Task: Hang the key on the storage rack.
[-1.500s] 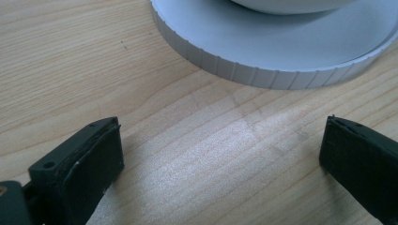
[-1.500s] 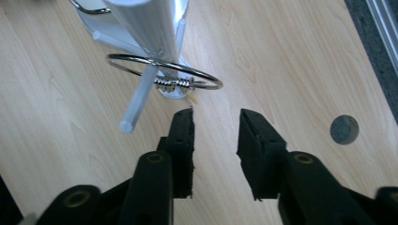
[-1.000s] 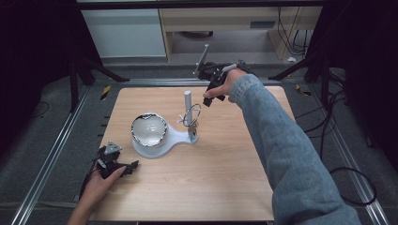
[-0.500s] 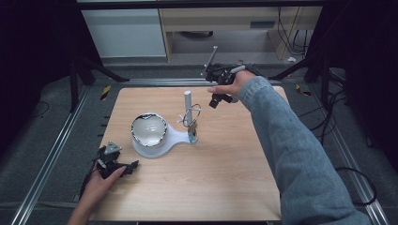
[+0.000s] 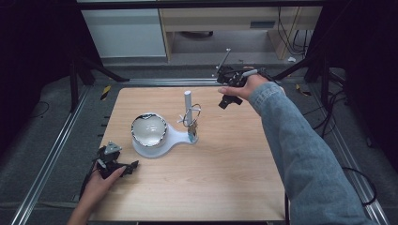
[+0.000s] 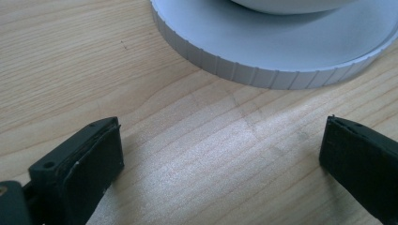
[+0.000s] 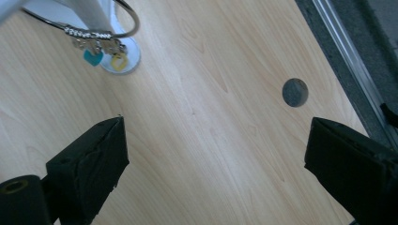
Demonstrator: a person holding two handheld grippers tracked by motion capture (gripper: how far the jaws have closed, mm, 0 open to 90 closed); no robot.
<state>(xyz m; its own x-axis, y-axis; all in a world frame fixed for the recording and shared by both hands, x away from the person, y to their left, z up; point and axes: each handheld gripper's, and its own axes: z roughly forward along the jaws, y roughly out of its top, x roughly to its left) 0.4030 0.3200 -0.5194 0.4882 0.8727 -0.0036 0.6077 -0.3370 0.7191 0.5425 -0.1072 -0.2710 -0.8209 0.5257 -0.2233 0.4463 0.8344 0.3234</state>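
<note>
Bangle (image 7: pixel 126 18) with its little beaded chain and two charms, a teal heart (image 7: pixel 93 57) and a yellow one (image 7: pixel 119 61), hangs on the white jewellery stand (image 5: pixel 162 140) near the middle of the tabletop (image 5: pixel 225 159). It is looped around the upright post (image 5: pixel 187 101), beside the stand's round dish (image 5: pixel 149 130).

The right tool (image 5: pixel 229 101) is held above the far right part of the tabletop, apart from the stand. Its jaws have just been opening and now stand wide, with nothing between them but bare wood and a small round hole (image 7: pixel 295 92) in the board. The left tool (image 5: pixel 123 168) rests low at the near left, jaws also wide and empty, just short of the ribbed edge of the stand's base.

To my eye the step in hand is letting go and getting clear. To do it well, I would keep the right tool's jaws spread and draw it off on the side away from the post, so that no jaw catches the bangle or chain. If the stand needs steadying, the left tool is well placed to press on the base rim rather than pinch it.

From the high view I cannot be sure whether the bangle sits on a cross-arm or only leans on the post.

No brand, label or writing can be read on the stand, the charms or the tools.
</note>
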